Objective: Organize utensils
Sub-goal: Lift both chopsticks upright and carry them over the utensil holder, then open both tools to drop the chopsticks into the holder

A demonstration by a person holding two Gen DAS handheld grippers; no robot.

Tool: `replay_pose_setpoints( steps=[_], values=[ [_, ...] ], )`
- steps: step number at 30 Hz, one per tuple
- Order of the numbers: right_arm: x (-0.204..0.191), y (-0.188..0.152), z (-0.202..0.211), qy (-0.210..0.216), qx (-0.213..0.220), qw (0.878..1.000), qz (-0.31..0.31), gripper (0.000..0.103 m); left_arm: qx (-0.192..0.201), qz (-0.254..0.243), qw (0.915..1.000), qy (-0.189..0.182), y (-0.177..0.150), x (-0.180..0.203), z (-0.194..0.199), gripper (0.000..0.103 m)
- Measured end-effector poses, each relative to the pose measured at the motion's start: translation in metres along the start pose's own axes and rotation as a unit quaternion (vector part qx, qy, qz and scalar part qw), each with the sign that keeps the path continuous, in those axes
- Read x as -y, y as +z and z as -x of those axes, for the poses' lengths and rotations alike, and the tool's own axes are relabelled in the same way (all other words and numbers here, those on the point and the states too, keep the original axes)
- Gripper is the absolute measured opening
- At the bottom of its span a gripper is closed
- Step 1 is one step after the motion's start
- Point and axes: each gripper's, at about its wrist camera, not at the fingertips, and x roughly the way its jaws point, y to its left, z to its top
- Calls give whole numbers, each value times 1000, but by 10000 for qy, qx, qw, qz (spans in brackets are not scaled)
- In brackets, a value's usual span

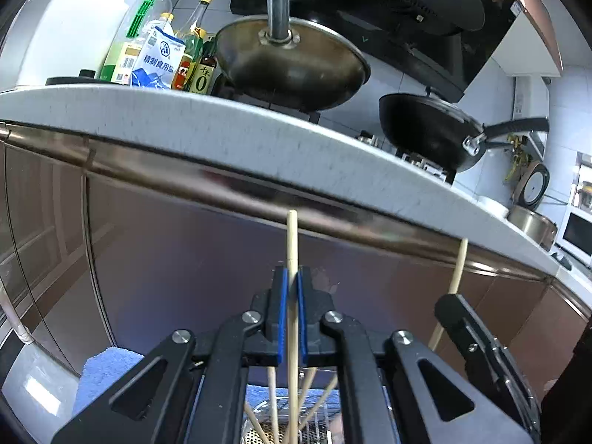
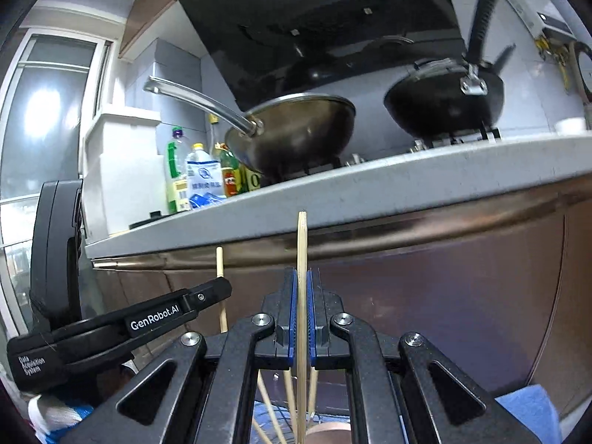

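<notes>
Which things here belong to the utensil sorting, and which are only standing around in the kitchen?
Part of the job:
- left gripper, shut on a chopstick
- right gripper, shut on a second chopstick
- loose chopsticks below, over a perforated metal holder

Only standing around:
- steel wok
- black pan
- bottles and salt bag
- blue cloth
- countertop

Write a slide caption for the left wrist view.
Left gripper shut on one chopstick below the countertop, right gripper beside it holding another.
</notes>
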Motion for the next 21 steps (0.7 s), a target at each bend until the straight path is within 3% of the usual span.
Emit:
replay_pose_setpoints(
  steps=[11,21],
  values=[
    [10,-5,5,-95,374,9993,-3,5,178,-132,9998,25,-16,8,-9,5],
    [12,-9,4,-15,335,9994,-119,5,154,-240,9995,100,-27,9,-15,5]
  ],
)
